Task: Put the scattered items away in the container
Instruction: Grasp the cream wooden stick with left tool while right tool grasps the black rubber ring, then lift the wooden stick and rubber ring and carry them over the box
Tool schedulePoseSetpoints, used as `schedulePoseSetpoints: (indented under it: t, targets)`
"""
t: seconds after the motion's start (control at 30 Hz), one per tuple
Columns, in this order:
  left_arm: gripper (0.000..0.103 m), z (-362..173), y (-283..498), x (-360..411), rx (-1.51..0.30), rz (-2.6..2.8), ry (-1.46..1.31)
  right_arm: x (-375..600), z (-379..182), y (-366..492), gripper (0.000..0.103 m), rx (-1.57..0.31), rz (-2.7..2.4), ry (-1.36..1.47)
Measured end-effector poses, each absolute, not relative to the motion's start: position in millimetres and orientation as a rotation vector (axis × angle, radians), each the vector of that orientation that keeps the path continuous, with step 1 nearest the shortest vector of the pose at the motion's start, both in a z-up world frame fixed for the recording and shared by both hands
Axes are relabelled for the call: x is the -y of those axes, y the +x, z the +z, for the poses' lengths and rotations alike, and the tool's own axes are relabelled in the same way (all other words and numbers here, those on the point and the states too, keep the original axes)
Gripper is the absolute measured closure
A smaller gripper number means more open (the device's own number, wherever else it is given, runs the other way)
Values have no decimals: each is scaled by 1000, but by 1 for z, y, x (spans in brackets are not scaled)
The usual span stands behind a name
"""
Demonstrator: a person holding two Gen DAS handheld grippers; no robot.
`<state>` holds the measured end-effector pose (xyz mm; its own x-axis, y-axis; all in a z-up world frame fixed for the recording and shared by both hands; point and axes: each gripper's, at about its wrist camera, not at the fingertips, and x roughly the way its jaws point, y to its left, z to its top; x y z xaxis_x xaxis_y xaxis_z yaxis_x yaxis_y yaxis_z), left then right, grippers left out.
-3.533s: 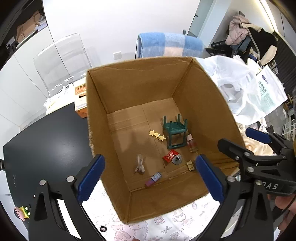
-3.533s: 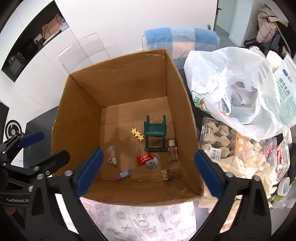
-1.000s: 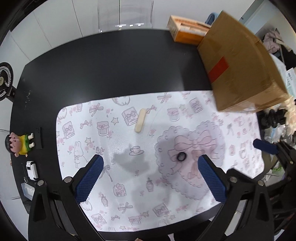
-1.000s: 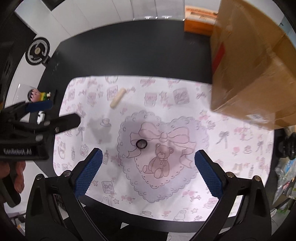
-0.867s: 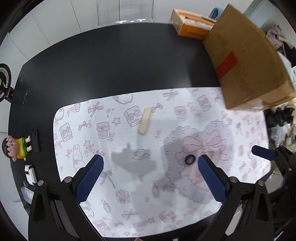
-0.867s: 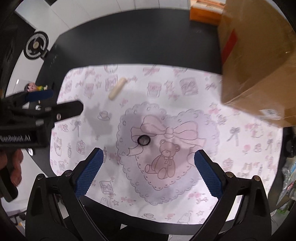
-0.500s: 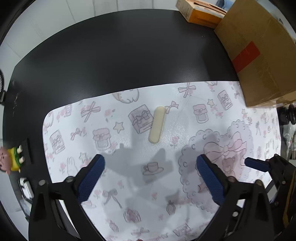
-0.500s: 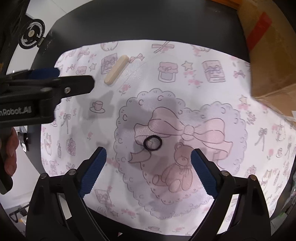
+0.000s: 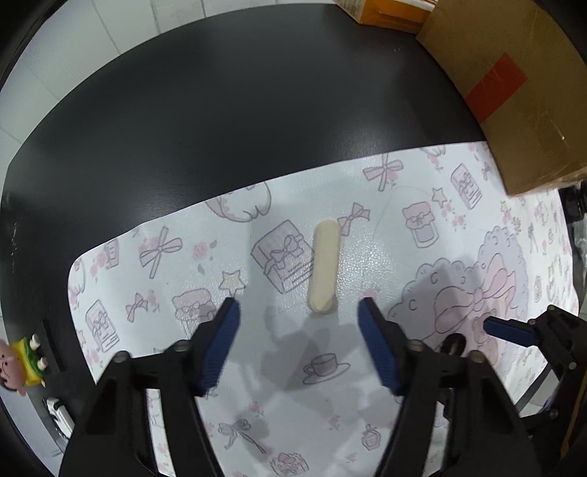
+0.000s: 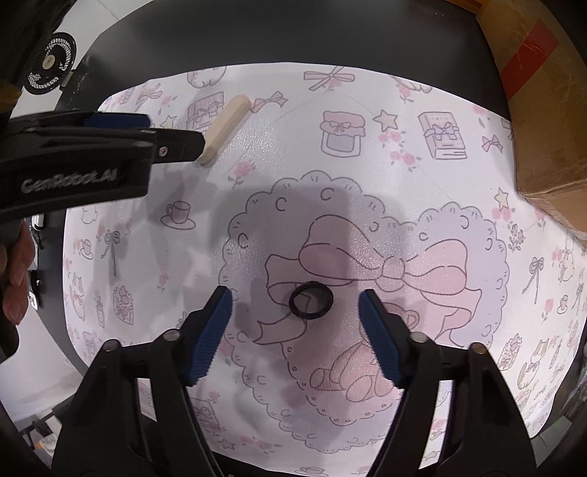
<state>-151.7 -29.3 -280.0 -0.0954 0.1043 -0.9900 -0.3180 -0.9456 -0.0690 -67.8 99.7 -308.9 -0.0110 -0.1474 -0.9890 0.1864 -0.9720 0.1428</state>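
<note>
on the black surface [image 9: 256, 110] there's a white mat [image 9: 367, 257] with pink bows and jam jars printed on it, and that's where everything is. left wrist view first: the left gripper [image 9: 299, 315] has its blue fingers [image 9: 220, 341] spread wide, nothing between them. the cream stick [image 9: 323, 272] lies flat on the mat just ahead of the gap, long side pointing away from the camera, its near end roughly level with the fingertips but not touching either one. the cardboard box [image 9: 513, 91] sits toward the far right corner of the surface, a red tape patch on its side, its near corner resting on the mat's edge. an orange carton [image 9: 381, 14] is just behind it at the far edge. a little cartoon figure [image 9: 18, 367] stands at the left edge of the surface, off the mat. the right gripper's blue tip [image 9: 510, 330] pokes in from the right.

right wrist view: the right gripper [image 10: 295, 304] is also wide open and holding nothing. the black ring [image 10: 311, 299] lies flat on the mat's big bow drawing, right between the fingertips [image 10: 216, 330] with clear space on both sides. the left gripper [image 10: 146, 135] reaches in from the left, its tip overlapping the near end of the cream stick [image 10: 227, 123], can't tell if it touches. the box [image 10: 543, 91] sits at the far right. a small fan [image 10: 49, 68] stands beyond the surface's far left corner.
</note>
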Motion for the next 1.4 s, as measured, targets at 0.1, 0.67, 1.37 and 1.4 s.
schedulePoseSetpoints:
  t: [0.1,0.67,1.37,1.4]
  targets:
    - [43,-285,-153,26,-259,2103,-1878,-97,-311,-67,33,-66,-2092,2026]
    - [59,-302,-148,6,-412,2103,-1849,-107,-322,-64,50,-45,-2102,2066]
    - [87,-303,-132,-1,-295,2063,-1892,-126,-315,-65,79,-70,-2124,2051]
    - [87,-303,-130,-3,-285,2058,-1896,-127,-314,-65,79,-65,-2126,2047]
